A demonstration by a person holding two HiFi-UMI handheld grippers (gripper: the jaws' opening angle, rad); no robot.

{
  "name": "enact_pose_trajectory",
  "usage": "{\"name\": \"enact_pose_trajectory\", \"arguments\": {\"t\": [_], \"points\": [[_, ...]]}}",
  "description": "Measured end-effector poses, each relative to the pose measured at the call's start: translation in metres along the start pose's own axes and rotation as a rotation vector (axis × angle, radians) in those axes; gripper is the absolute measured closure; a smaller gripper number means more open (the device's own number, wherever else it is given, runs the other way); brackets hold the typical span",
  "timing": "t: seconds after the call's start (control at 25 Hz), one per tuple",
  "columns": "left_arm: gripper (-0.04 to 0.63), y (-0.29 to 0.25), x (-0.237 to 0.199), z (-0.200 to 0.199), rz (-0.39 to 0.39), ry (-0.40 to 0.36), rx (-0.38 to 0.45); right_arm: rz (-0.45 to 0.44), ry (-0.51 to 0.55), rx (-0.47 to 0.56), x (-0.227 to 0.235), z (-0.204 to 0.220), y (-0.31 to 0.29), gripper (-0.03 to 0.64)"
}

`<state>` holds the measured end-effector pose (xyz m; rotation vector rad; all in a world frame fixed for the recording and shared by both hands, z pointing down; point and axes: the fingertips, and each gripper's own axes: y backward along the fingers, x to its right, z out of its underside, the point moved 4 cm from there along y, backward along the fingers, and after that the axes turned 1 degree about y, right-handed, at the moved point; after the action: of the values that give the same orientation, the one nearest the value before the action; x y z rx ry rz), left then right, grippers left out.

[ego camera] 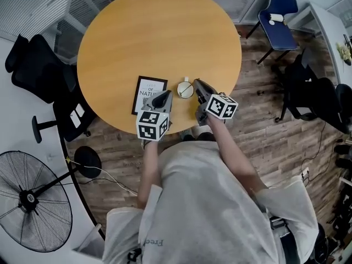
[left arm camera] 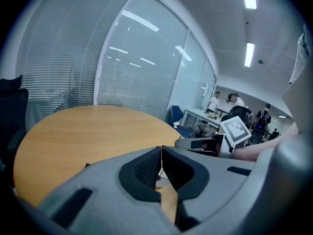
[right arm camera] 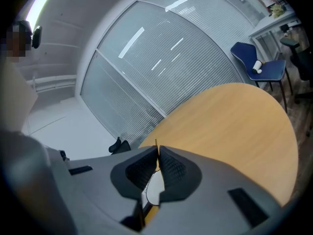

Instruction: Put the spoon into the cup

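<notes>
A small white cup (ego camera: 185, 90) stands near the front edge of the round wooden table (ego camera: 159, 37). My right gripper (ego camera: 196, 83) points at the cup from the right, its tips at the rim. In the right gripper view its jaws are shut, and a thin golden spoon handle (right arm camera: 156, 145) sticks up from between the tips. Something white shows through the gap below them; whether it is the cup or the spoon's bowl I cannot tell. My left gripper (ego camera: 163, 95) lies just left of the cup, over a book's edge, shut with nothing visible between its jaws.
A black-framed book (ego camera: 147, 94) lies flat to the left of the cup. Black office chairs (ego camera: 33, 65) stand left of the table, a floor fan (ego camera: 30, 202) at lower left, and a blue chair (ego camera: 278, 21) at upper right. The table's front edge is right under the grippers.
</notes>
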<state>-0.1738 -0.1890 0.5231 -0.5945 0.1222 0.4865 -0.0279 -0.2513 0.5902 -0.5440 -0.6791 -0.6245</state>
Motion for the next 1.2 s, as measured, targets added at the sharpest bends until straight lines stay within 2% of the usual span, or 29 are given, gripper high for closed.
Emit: {"name": "enact_pose_trajectory", "arguments": {"t": [0.48,0.72,1.0,1.2], "points": [[0.586,0.005,-0.010,-0.005,-0.011,0.017,0.023,0.031,0.105,-0.048,0.007,0.000,-0.007,0.614],[0.586,0.007,-0.024,-0.001,-0.050,0.045,0.001,0.034,0.140,-0.076,0.007,-0.001,-0.011,0.612],[0.586,-0.008,-0.016,-0.003,-0.014,0.035,-0.006,0.073,0.089,-0.071,0.019,-0.001,-0.006,0.612],[0.586,-0.022,-0.002,-0.005,0.023,0.020,-0.018,0.086,0.092,-0.091,0.021,-0.002,-0.007,0.609]]}}
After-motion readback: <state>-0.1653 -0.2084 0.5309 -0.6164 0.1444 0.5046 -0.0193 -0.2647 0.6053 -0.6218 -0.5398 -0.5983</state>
